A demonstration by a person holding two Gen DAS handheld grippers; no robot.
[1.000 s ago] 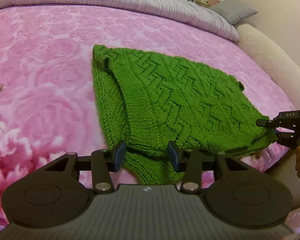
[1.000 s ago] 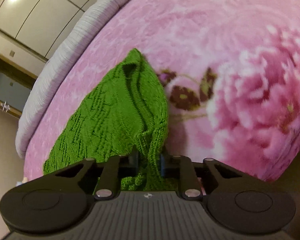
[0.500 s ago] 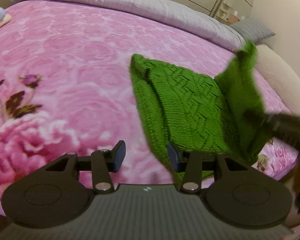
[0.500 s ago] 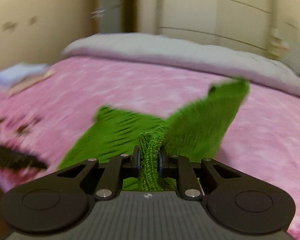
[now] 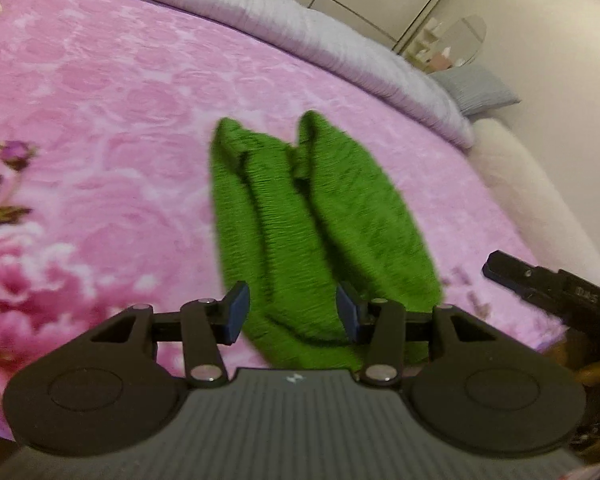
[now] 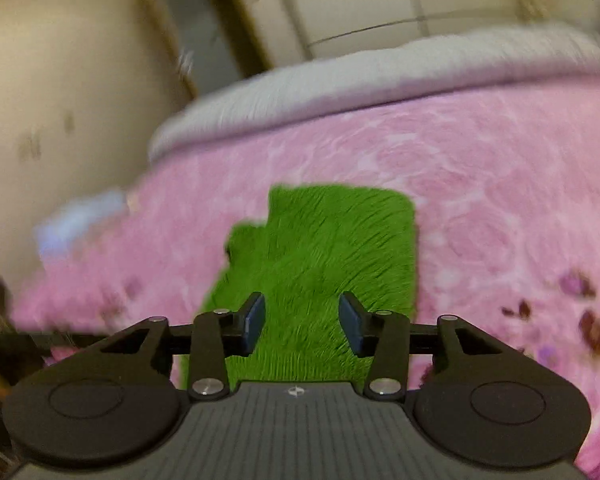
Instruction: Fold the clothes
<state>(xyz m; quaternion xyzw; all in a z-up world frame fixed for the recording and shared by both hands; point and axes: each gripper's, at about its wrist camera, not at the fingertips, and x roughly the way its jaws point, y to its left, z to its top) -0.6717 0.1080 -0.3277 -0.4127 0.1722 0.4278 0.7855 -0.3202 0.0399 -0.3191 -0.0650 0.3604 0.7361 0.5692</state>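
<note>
- Left gripper (image 5: 292, 312): jaws spread wide, nothing between the pads; it hovers over the near end of the green knitted sweater (image 5: 320, 216), which shows in the gap between its fingers.
- Right gripper (image 6: 302, 326): jaws likewise wide apart and holding nothing; it hangs above the sweater's near edge. In the left wrist view it (image 5: 556, 292) shows as a dark bar just off the sweater's right side, clear of the knit.
- Green knitted sweater (image 6: 324, 256): lies on the pink rose blanket (image 5: 120, 128), doubled into a narrow strip. In the left view it shows as long lobes side by side with a crease between them; the picture is blurred, so the layers cannot be counted.
- Long axis: runs from the near end, under both grippers, away toward the grey quilt (image 5: 284, 20) at the far side of the sweater.
- Nearer gripper: the left sits square over the near end; the right stands to the side, so the left looks better placed for that end.
- Stage, as a judgement: a lengthwise fold lies in place; whether an end-to-end fold is wanted the pictures do not settle.
- Beyond the sweater: a grey pillow (image 5: 476, 90) past the quilt's right end.
</note>
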